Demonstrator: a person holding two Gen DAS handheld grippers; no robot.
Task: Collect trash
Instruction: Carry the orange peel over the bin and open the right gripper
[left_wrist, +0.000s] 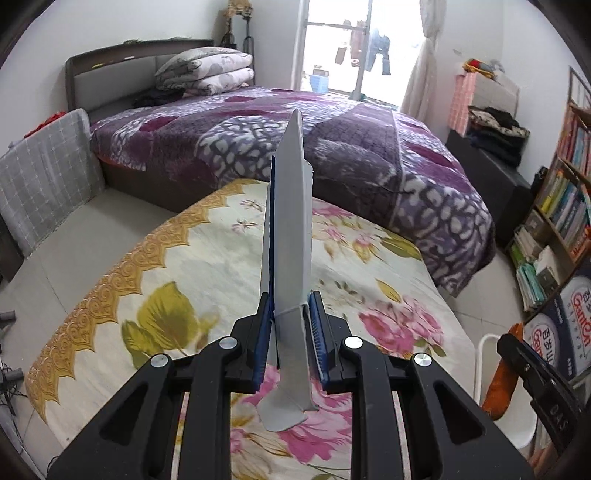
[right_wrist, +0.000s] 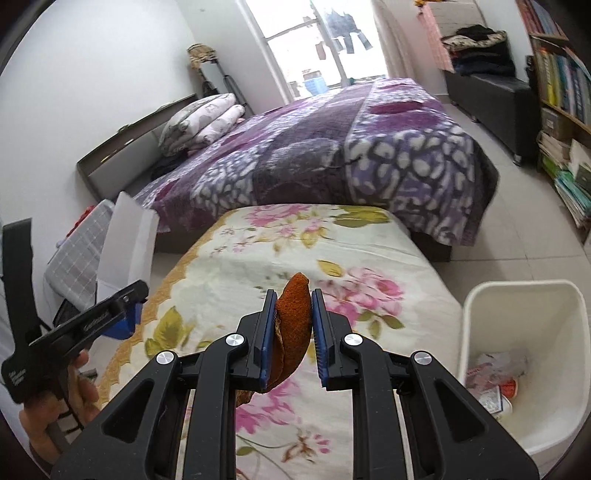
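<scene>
My left gripper (left_wrist: 290, 314) is shut on a flattened grey-white carton (left_wrist: 290, 221) that stands upright between the blue pads, above the floral table. The same carton (right_wrist: 127, 240) and left gripper (right_wrist: 129, 310) show at the left of the right wrist view, with a hand (right_wrist: 55, 406) on the grip. My right gripper (right_wrist: 293, 306) is shut on a curled piece of orange peel (right_wrist: 293, 317). A white bin (right_wrist: 524, 291) stands low to the right of it, holding several scraps of trash (right_wrist: 495, 380). The right gripper (left_wrist: 517, 350) with the peel (left_wrist: 498, 384) shows at the left view's right edge.
A table with a floral cloth (right_wrist: 258, 254) lies under both grippers. Behind it is a bed with a purple blanket (left_wrist: 332, 140). A bookshelf (left_wrist: 565, 206) and a black bench (right_wrist: 491, 92) line the right wall. Grey checked fabric (left_wrist: 44, 173) leans at the left.
</scene>
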